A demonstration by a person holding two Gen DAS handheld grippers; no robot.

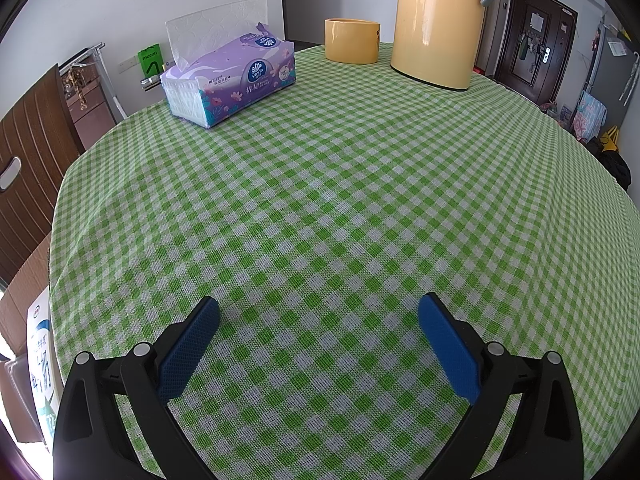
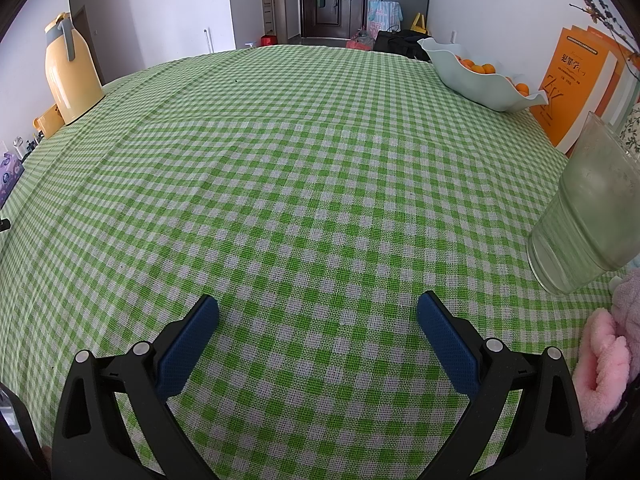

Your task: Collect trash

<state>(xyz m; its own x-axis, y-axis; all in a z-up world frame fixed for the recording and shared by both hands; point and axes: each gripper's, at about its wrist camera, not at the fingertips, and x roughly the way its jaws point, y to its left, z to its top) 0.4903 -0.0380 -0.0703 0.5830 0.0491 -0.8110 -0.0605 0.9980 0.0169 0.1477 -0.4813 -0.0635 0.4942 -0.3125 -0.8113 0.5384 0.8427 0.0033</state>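
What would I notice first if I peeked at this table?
The green checked tablecloth fills almost everything. On it, a tall yellow jug stands at the far edge with a purple tissue pack to its left. In the right view, a pale bowl of oranges sits far right, with orange books beyond it.

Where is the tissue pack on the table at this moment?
In the left wrist view the tissue pack lies at the far left of the checked tablecloth, left of the yellow cup and yellow thermos.
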